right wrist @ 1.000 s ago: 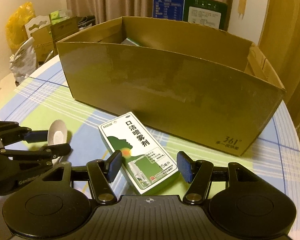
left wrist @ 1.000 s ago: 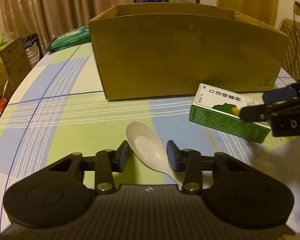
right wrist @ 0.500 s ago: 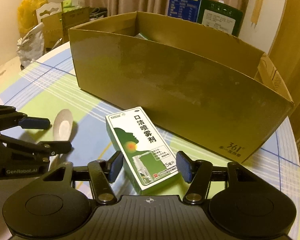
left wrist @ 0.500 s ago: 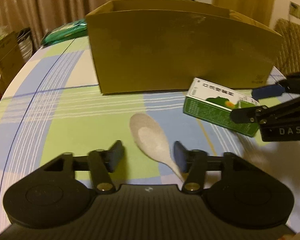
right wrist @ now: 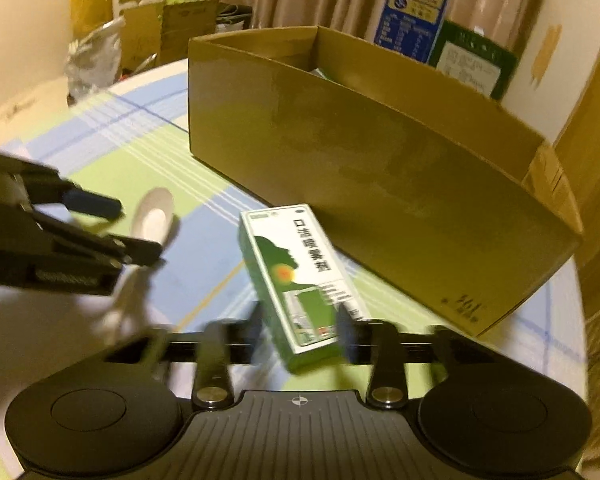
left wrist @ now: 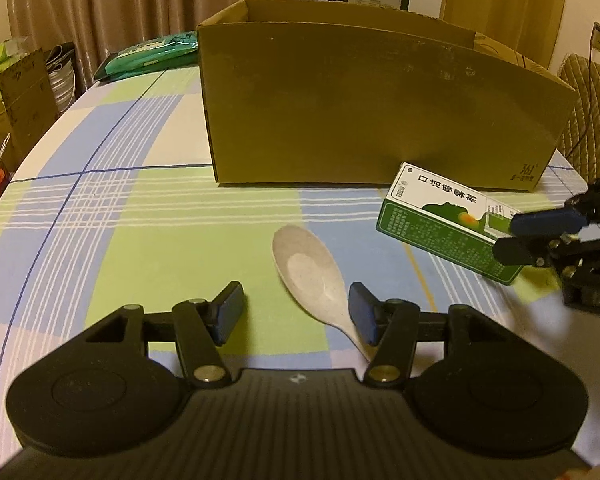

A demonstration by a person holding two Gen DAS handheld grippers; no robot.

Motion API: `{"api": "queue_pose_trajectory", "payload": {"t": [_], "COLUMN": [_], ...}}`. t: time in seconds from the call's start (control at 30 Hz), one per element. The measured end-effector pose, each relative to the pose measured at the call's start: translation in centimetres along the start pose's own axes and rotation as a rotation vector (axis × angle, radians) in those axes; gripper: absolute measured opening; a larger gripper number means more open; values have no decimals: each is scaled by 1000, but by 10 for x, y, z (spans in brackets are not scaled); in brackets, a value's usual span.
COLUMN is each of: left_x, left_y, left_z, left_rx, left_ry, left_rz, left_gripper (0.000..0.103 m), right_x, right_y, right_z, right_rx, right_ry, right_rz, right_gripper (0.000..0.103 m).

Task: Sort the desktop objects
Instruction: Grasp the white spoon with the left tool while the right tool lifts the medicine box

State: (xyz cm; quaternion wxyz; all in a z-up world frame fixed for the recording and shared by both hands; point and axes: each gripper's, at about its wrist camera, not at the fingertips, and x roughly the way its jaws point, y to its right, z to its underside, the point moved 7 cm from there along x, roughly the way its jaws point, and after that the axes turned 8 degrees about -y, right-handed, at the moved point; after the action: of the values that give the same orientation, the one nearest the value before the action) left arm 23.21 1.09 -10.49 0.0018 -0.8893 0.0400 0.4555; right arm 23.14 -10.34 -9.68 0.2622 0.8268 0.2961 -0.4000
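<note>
My left gripper (left wrist: 296, 312) is matte black plastic with blue-padded fingertips (left wrist: 229, 312), brass-coloured pivot screws and two round housings low in frame. My right gripper (right wrist: 300, 338) matches, with a ribbed centre plate bearing a small crosshair mark.

Spoon (left wrist: 310, 276): pale beige, lying flat on the bench (left wrist: 160, 240), bowl up and pointing toward the cardboard box (left wrist: 380, 108), handle running back toward the camera.

Medicine carton (right wrist: 300, 280): green and white, printed with a head silhouette, an orange spot and Chinese lettering. It sits tilted, its far end close to the front wall of the cardboard box; whether the near end rests on the bench cannot be told.

Cardboard box: brown, open-topped, upright on the bench; something lies inside but cannot be identified.
</note>
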Motion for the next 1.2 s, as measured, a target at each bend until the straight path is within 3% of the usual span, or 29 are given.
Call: {"api": "queue_pose_trajectory", "payload": {"t": [0.03,0.17,0.3,0.43,0.57,0.8,0.9,1.03,1.2], "left_x": [0,0,1,1,1,-8,-12,-13,-3], "left_y": [0,0,-2,-5,-8,-9,-8,0,14], "left_z": [0,0,0,0,0,5,6,2,-7], "left_rx": [-1,-3,-11,-18,-33,-39,-37,-15,40], "left_ry": [1,2,2,2,0,-5,-1,16,50], "left_rz": [2,6,7,6,10,19,23,23,-53], "left_gripper": [53,54,57,59,60,60,60,60,59], "right_x": [1,14,33,42,30,6,0,-3,-2], "right_y": [0,1,13,24,12,-21,-24,-11,-1], "right_z": [-1,-4,-8,-7,0,23,29,29,30], "right_rx": [-20,-68,-28,123,132,141,194,218,258], "right_ry": [9,-11,-50,-99,-128,-146,-139,-111,-104], "right_rz": [8,-6,-50,-123,-126,-167,-161,-86,-83], "right_gripper": [66,67,67,63,53,52,52,52,52]}}
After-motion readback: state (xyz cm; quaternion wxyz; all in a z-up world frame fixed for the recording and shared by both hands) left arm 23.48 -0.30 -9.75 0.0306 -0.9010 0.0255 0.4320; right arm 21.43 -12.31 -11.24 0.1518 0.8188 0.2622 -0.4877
